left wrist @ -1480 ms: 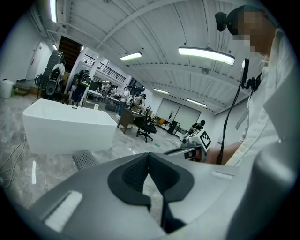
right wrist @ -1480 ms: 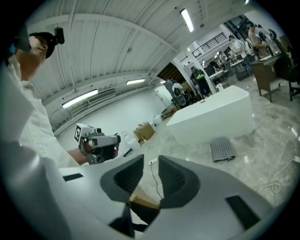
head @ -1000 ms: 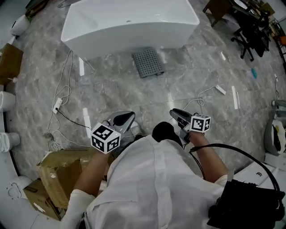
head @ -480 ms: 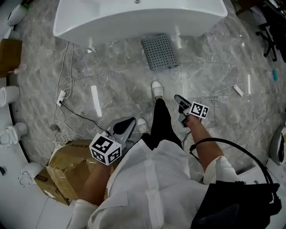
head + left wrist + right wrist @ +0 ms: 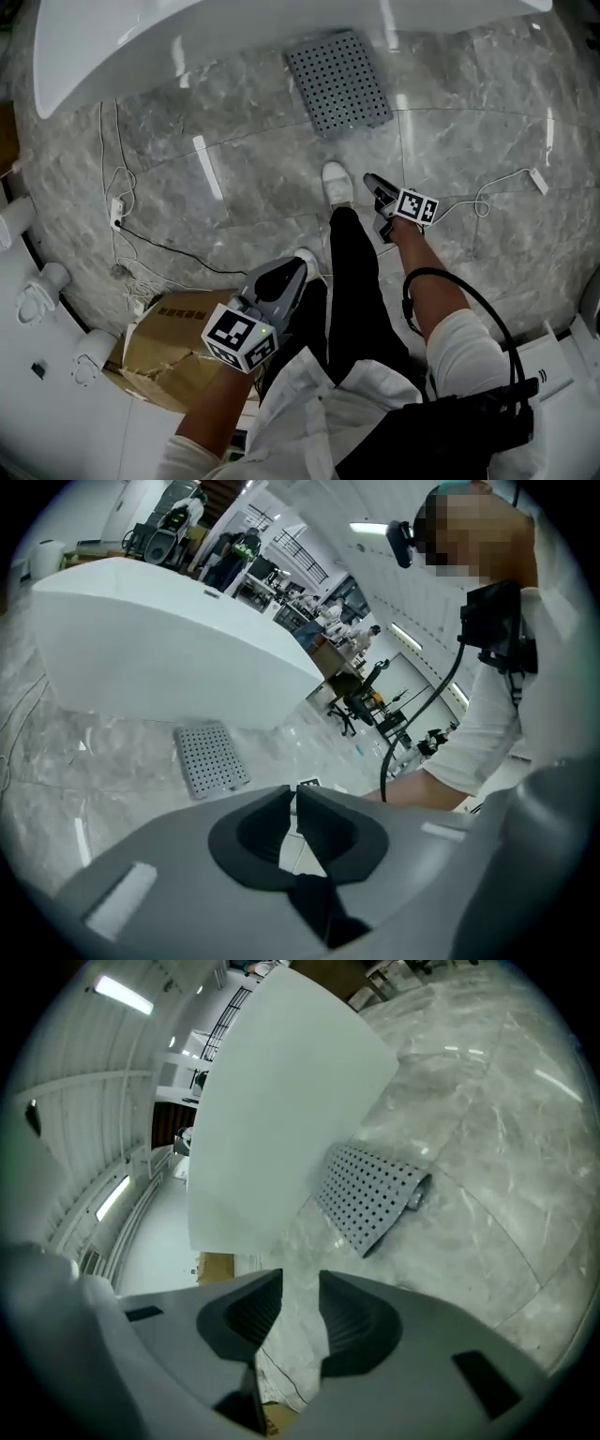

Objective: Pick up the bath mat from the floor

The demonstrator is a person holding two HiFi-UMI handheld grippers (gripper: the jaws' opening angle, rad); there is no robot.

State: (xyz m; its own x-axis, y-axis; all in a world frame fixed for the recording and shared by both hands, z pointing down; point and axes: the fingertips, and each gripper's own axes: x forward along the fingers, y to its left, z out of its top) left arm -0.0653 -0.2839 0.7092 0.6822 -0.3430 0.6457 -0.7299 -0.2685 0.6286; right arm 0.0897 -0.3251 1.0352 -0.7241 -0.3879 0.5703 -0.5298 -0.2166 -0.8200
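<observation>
The bath mat (image 5: 339,82) is a grey perforated rectangle lying flat on the marble floor beside the white bathtub (image 5: 187,37). It also shows in the left gripper view (image 5: 211,758) and, with one edge slightly raised, in the right gripper view (image 5: 370,1194). My right gripper (image 5: 372,180) points toward the mat from well short of it, open by a modest gap with nothing between its jaws (image 5: 300,1283). My left gripper (image 5: 292,267) hangs farther back by the person's leg; its jaws (image 5: 293,794) stand together, empty.
A person's white shoe (image 5: 336,183) and dark trouser leg stand between the grippers and the mat. Cables (image 5: 122,197) trail over the floor at left. A cardboard box (image 5: 169,347) sits at lower left, white fixtures (image 5: 37,291) along the left edge, a black bag (image 5: 450,431) at lower right.
Both grippers have sunk toward the floor and moved forward as the person stepped toward the tub. The mat now looks larger and nearer. The right gripper leads.
</observation>
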